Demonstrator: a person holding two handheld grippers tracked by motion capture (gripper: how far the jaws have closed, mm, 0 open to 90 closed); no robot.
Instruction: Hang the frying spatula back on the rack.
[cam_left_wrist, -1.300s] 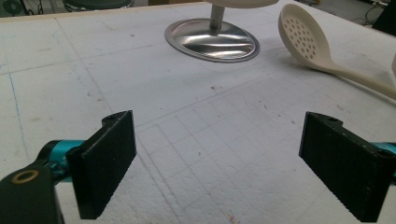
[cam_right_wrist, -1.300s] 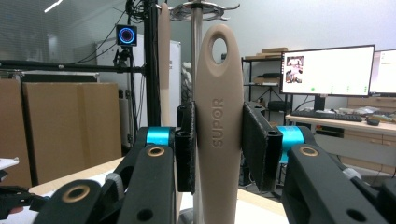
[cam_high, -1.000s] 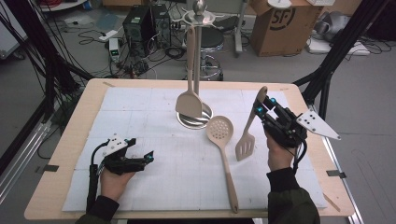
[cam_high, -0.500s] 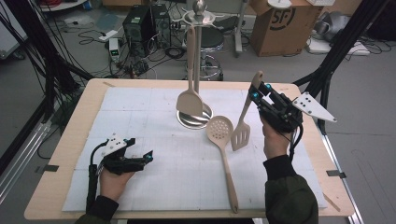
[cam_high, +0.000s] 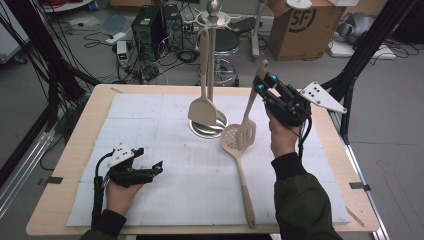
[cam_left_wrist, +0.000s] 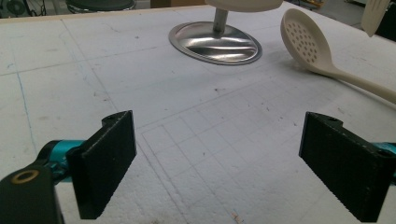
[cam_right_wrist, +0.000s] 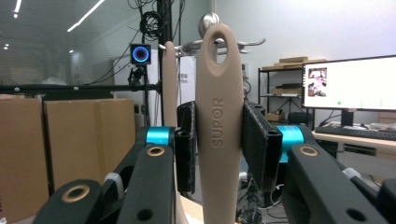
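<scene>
Right tongs (cam_high: 261, 86) clenched on the beige plastic slotted turner (cam_high: 248, 125), lifted at centre right, not yet hung.
One beige spatula (cam_high: 202, 107) already hangs on the steel hook stand (cam_high: 214, 15); the perforated beige skimmer (cam_high: 240, 165) lies on the bench (cam_high: 75, 150); left tongs (cam_high: 150, 167) rest released, lower left.

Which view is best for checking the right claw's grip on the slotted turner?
Right gripper view: the claw pinches the turner's handle on both sides, hanging hole above. High view shows the whole turner lifted off the mat. Left gripper view catches just its blade tip.
</scene>
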